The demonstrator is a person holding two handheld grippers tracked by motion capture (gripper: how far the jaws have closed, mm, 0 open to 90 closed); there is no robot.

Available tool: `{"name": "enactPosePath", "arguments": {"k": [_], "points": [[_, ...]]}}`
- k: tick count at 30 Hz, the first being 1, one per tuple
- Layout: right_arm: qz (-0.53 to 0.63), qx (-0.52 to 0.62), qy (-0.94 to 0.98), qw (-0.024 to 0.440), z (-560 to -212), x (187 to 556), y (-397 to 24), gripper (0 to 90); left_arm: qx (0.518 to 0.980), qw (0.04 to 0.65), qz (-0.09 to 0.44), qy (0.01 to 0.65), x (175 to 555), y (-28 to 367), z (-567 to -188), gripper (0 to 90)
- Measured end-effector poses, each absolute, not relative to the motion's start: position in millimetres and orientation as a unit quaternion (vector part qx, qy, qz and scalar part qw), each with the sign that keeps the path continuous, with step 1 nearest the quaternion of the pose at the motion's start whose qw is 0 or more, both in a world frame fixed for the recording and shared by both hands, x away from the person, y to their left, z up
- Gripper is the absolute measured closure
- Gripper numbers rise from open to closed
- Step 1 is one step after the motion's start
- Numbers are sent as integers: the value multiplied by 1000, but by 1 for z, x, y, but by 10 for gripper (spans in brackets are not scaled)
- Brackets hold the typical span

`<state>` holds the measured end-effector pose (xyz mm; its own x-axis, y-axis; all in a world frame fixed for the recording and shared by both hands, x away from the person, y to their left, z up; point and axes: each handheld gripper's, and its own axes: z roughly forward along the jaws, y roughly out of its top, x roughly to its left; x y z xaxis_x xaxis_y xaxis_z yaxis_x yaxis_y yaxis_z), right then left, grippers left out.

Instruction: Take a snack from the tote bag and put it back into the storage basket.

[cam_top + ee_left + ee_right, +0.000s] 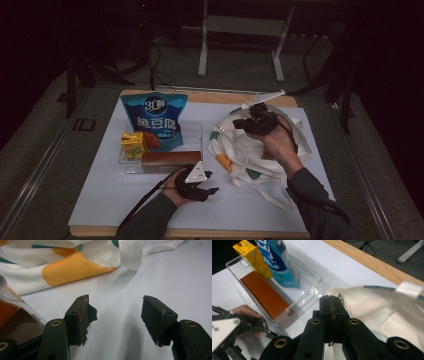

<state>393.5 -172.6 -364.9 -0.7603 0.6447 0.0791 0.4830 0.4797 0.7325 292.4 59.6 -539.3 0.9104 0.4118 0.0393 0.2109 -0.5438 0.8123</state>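
**Right hand-held gripper clamps shut at the tote bag, left one waits open**

Over in the right half of the high view, the right hand-held gripper (239, 123) sits on the tote bag (260, 160) — a white cloth bag with orange and teal patches, crumpled on the white sheet that covers the desk (210, 97). Its own view shows the two black jaws pressed flat together, pads meeting with no gap, at the bag's pale edge (362, 300); whether a fold of cloth is caught between them, I cannot tell.

Lower centre of the high view, the left hand-held gripper (212, 190) rests low over the sheet, just in front of the clear tray (197, 131). Its jaws stand apart at a medium width — nothing between them but bare white sheet, with the bag's orange patch (72, 267) and a white strap (131, 252) beyond, near but not touching.

Left of centre, the tray holds three things: a blue snack pouch (156, 120) standing upright, a yellow drink carton (134, 144) leaning beside it, and a brown box (170, 159) lying flat along the near wall.
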Motion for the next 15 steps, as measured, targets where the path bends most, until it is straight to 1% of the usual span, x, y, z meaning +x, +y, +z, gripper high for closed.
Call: {"name": "enactPosePath", "arguments": {"k": [15], "points": [[363,349,857,111,-386,384,-200,898,871,443,115,178,292,59,-539,401]]}}
